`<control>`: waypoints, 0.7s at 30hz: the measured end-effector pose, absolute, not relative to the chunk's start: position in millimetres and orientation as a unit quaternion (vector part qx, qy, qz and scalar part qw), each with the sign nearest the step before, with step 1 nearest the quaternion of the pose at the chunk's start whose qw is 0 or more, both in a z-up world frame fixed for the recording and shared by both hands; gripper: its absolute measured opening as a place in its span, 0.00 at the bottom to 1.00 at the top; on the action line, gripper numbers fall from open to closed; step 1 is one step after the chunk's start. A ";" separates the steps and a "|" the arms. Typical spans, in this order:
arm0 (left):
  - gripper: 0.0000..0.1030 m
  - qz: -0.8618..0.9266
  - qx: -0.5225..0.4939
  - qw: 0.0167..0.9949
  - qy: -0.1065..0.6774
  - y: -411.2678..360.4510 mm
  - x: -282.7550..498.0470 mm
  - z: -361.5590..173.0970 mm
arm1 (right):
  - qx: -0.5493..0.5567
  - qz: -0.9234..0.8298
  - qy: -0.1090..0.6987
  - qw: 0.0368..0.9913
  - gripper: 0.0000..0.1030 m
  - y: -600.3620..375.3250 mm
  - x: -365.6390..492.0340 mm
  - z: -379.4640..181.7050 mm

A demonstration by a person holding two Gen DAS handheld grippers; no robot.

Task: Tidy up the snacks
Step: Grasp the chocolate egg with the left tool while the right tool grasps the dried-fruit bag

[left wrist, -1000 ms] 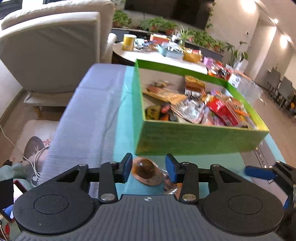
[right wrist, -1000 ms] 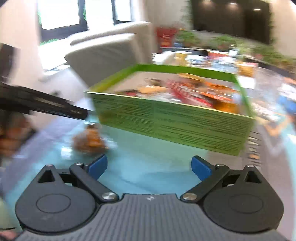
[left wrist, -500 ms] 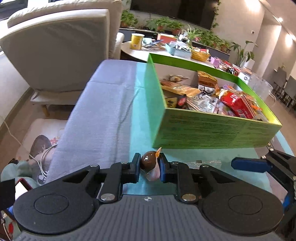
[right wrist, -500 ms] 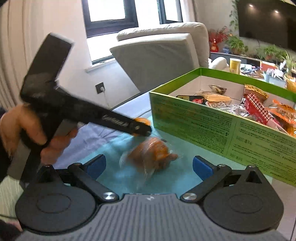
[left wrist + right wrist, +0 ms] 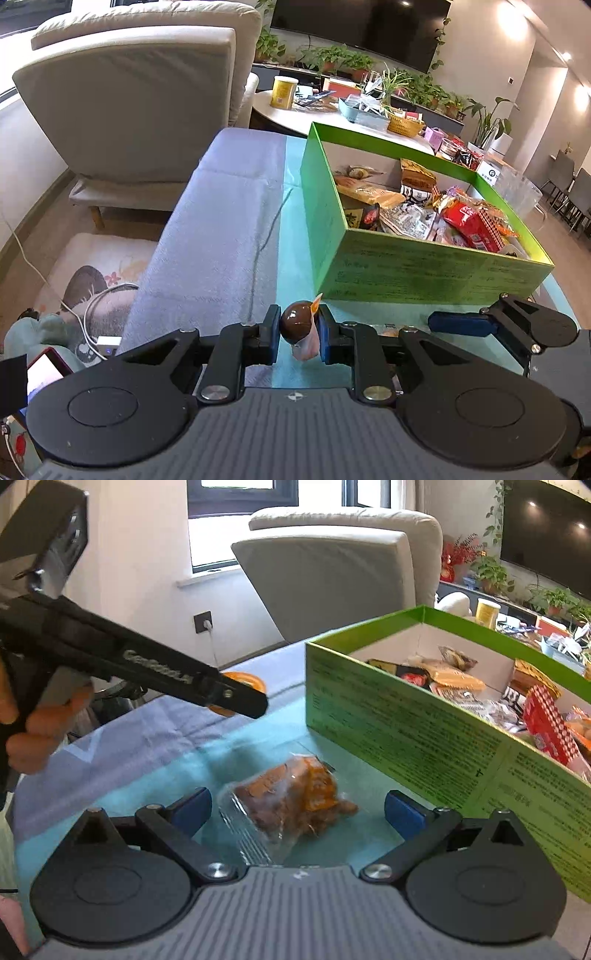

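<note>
Closed up since a second ago: left hand-held gripper (image 5: pixel 298 334) now pinching small brown wrapped snack (image 5: pixel 297 325), lifted off teal surface (image 5: pixel 291 236). Right hand-held gripper (image 5: pixel 297 810) spread wide, pads either side of clear-wrapped orange-brown snack packet (image 5: pixel 291 801), not touching. Packet lying on surface, just beside green box (image 5: pixel 424 734) full of snacks.

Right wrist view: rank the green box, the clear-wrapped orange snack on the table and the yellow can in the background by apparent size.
1. green box
2. clear-wrapped orange snack
3. yellow can

The can is far behind, so it may only look smaller than the snack.
</note>
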State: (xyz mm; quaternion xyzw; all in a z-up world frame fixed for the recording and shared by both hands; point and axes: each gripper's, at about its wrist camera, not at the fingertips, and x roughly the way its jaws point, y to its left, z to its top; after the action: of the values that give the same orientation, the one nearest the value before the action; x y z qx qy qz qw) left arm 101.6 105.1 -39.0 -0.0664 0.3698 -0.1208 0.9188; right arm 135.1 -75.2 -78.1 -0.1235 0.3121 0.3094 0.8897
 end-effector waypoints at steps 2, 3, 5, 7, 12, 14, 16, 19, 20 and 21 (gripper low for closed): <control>0.18 -0.124 -0.066 0.918 0.370 102.3 100.5 -40.1 | -0.115 0.298 0.312 0.895 0.51 -78.1 136.2 -79.0; 0.18 -0.126 -0.065 0.918 0.370 100.6 99.9 -39.8 | -0.112 0.293 0.308 0.898 0.51 -79.5 135.2 -78.4; 0.18 -0.128 -0.063 0.918 0.369 98.0 99.6 -38.3 | -0.114 0.283 0.302 0.903 0.51 -79.5 131.9 -75.5; 0.18 -0.127 -0.065 0.919 0.367 97.6 98.9 -36.3 | -0.117 0.284 0.289 0.907 0.51 -80.2 125.6 -71.2; 0.18 -0.121 -0.070 0.923 0.358 99.3 97.0 -30.5 | -0.125 0.285 0.270 0.911 0.51 -86.2 111.7 -64.8; 0.18 -0.119 -0.072 0.924 0.356 99.5 96.6 -28.0 | -0.119 0.282 0.268 0.913 0.51 -90.9 109.1 -63.2; 0.18 -0.119 -0.073 0.925 0.354 98.9 95.6 -26.0 | -0.108 0.280 0.267 0.916 0.51 -97.5 107.0 -60.5; 0.18 -0.121 -0.072 0.927 0.348 96.6 93.4 -21.8 | -0.097 0.272 0.256 0.922 0.51 -105.8 102.1 -53.3; 0.18 -0.123 -0.072 0.928 0.345 95.4 93.3 -20.0 | -0.094 0.270 0.249 0.925 0.51 -108.7 100.5 -49.9; 0.18 -0.125 -0.072 0.928 0.342 94.0 92.6 -18.0 | -0.091 0.266 0.241 0.929 0.51 -111.6 98.9 -45.7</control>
State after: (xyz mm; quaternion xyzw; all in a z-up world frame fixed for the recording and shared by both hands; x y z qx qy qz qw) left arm 92.6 94.0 -18.0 -0.0716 0.3425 -0.1249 0.9284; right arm 98.9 -111.6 -45.7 -0.0909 0.2409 0.2663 0.9289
